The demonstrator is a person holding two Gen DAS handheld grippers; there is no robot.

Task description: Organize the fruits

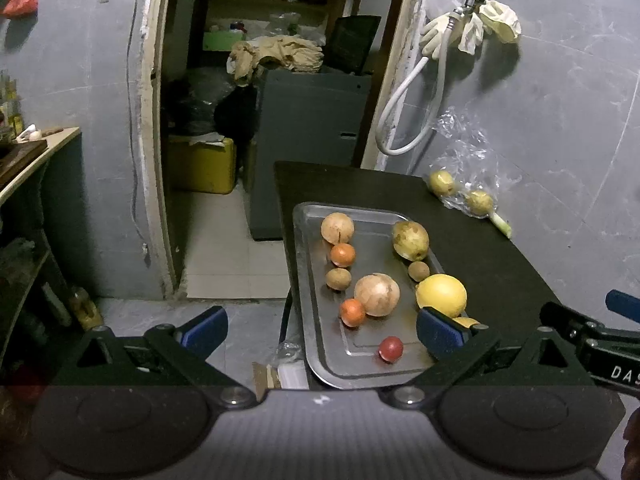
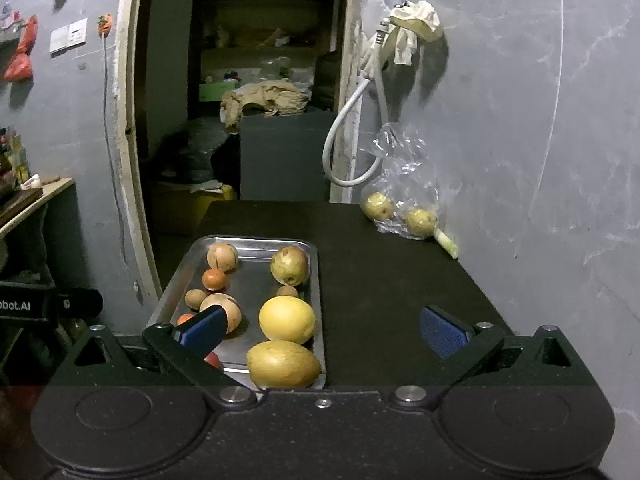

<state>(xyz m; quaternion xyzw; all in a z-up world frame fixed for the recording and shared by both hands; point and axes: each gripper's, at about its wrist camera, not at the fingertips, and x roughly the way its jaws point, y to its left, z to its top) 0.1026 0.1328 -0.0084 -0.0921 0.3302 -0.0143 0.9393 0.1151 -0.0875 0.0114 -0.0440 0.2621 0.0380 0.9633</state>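
Holding both tools above the near end of the counter (image 2: 380, 280), I had nothing between either pair of fingers. My left tool (image 1: 320, 330) was spread wide, one blue pad off past the counter's left edge over the floor, the other hanging over the near right part of the metal tray (image 1: 316, 344). On the tray, from the left in the left wrist view, lay a pale round fruit (image 1: 337, 228) at the far end, an orange fruit (image 1: 342, 254) touching it, a small brown fruit (image 1: 338, 278), another orange fruit (image 1: 352, 312), a large pale onion-like bulb (image 1: 377, 294) and a small red fruit (image 1: 391, 349) nearest me. Along the right rim sat a mottled yellow-green fruit (image 1: 410, 240), a second small brown one (image 1: 419, 270) and a big round yellow fruit (image 1: 441, 295). An oval yellow fruit (image 2: 283, 364) lay at the near right corner. My right tool (image 2: 322, 332) was spread too, its left pad over the tray, its right over bare counter. Farther right, against the wall, a clear plastic bag (image 2: 404, 168) held two yellowish fruits (image 2: 419, 222).
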